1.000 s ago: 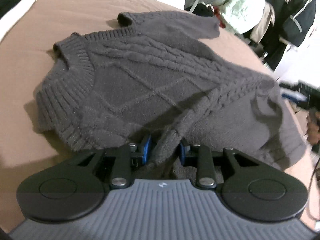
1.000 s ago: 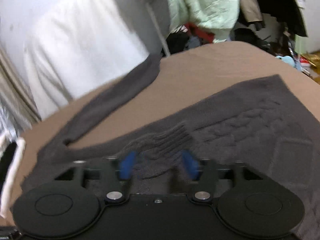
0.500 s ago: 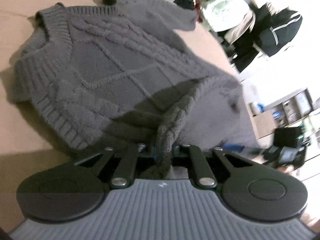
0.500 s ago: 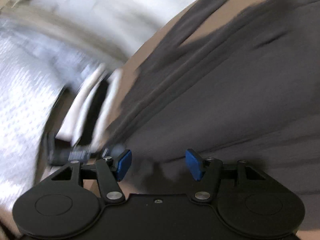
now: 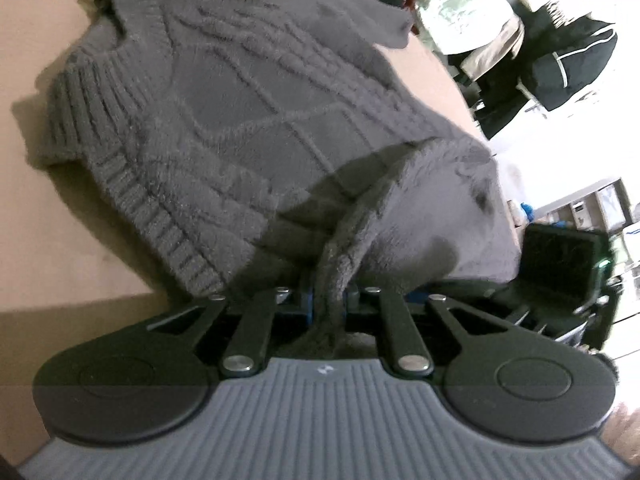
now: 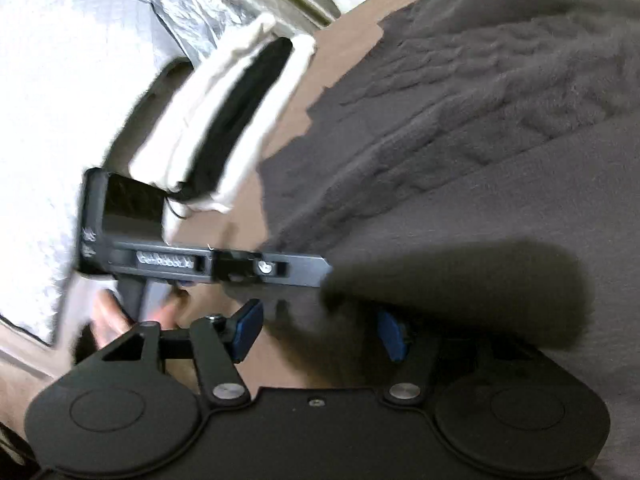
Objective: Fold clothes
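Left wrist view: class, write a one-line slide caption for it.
Left gripper shut on a bunched edge of the grey cable-knit sweater, which lies spread over a brown surface.

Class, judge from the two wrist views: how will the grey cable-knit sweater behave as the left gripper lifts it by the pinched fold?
The sweater is probably floppy: it bunches and sags where the left gripper pinches it. Its thick knit suggests some weight, so the free part will likely drag. The fuzzy surface should resist slipping.
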{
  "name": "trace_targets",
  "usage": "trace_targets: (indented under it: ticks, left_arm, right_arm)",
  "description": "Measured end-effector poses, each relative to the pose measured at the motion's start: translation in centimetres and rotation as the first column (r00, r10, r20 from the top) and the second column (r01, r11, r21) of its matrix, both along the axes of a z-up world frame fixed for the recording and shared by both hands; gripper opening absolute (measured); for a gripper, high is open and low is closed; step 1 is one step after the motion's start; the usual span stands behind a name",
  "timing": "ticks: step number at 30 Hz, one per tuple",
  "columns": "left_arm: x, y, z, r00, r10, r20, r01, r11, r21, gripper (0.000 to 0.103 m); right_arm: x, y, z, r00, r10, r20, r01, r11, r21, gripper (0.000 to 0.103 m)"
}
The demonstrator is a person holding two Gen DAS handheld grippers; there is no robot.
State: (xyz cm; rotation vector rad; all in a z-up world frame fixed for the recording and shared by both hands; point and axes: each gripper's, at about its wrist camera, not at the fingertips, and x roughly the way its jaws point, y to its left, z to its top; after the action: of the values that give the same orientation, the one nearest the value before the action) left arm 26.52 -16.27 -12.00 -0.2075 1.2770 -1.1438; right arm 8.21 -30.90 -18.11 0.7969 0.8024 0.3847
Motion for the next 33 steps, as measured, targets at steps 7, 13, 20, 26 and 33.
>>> trace_targets:
  ticks: [7, 13, 20, 26, 33]
  left_arm:
    - [-1.6, 2.2, 1.1, 0.992, 0.001, 0.126, -0.025, 0.983, 0.184, 0.013]
    - [-3.3, 1.4, 2.5, 0.968, -0.067, 0.241, 0.016, 0.977, 0.211, 0.013]
    - [-1.1, 3.5, 2.9, 0.954, 0.063, 0.292, -0.139, 0.959, 0.247, 0.014]
    - [0.4, 4.3, 1.4, 0.98, 0.112, 0.165, -0.143, 0.972, 0.188, 0.021]
    - [-3.5, 1.6, 1.5, 0.933, -0.061, 0.356, -0.07, 0.936, 0.344, 0.054]
  right_arm:
    - [-2.7, 3.1, -0.6, 0.997, 0.071, 0.004, -0.071, 0.997, 0.039, 0.027]
    - [-4.8, 4.8, -1.4, 0.998, 0.052, -0.035, -0.05, 0.998, 0.047, 0.044]
    - [-4.6, 3.4, -2.6, 0.996, 0.006, -0.092, -0.004, 1.0, 0.021, 0.035]
    - [-7.4, 0.7, -0.2, 0.994, 0.001, -0.113, -0.009, 0.997, -0.07, 0.041]
    - [-12.6, -6.4, 4.3, 0.957, -0.29, -0.028, 0.279, 0.94, -0.197, 0.053]
